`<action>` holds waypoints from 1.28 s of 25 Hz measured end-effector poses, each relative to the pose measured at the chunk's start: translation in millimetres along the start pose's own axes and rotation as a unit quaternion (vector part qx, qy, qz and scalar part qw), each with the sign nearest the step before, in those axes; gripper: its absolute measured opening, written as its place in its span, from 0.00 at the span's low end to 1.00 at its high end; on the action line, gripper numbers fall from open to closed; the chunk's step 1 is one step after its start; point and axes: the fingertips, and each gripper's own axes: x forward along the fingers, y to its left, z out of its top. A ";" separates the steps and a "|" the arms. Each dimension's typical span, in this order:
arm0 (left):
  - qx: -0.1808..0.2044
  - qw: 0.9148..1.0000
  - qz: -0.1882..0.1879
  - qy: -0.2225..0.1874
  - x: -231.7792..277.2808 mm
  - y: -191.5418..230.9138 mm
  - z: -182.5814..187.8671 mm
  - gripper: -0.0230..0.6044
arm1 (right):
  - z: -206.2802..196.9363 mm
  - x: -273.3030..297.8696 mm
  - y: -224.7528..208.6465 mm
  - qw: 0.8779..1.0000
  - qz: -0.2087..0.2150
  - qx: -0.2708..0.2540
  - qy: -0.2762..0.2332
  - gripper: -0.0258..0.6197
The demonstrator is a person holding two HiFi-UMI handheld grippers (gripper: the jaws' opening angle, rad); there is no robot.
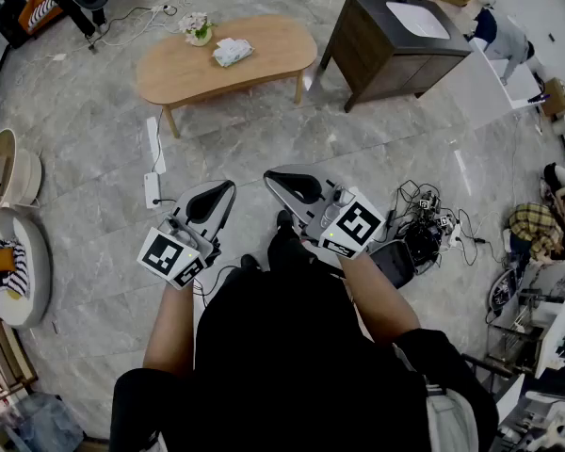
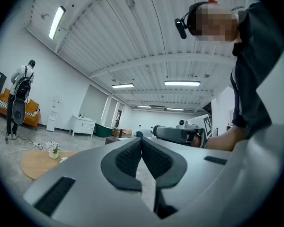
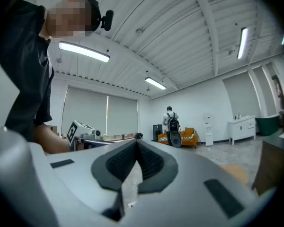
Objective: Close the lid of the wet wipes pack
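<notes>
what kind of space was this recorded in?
Probably a data-collection lab staged like a home: an oval wooden coffee table and a dark sink cabinet stand free on a wide tiled floor, with loose cables and gear strewn on it.

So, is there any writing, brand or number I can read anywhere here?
None can be read.
Print on the wipes pack, on the table: too small to read.
Markers on the left cube and right cube: black-and-white square patterns, no words.
</notes>
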 end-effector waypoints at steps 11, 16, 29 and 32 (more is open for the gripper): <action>-0.006 1.000 0.004 0.004 7.3 13.2 -1.5 0.06 | 2.0 1.4 -19.9 1.000 -0.014 0.012 -0.013 0.05; -0.005 1.000 0.006 0.002 11.9 19.7 -1.1 0.06 | 2.6 -1.9 -28.4 1.000 -0.014 0.016 -0.017 0.05; -0.012 1.000 0.006 0.019 55.4 47.2 -11.0 0.06 | -16.8 0.7 -78.7 1.000 -0.018 0.013 0.002 0.05; -0.013 1.000 0.007 0.023 74.9 59.1 -9.8 0.06 | -16.4 3.6 -102.6 1.000 -0.013 0.016 -0.002 0.05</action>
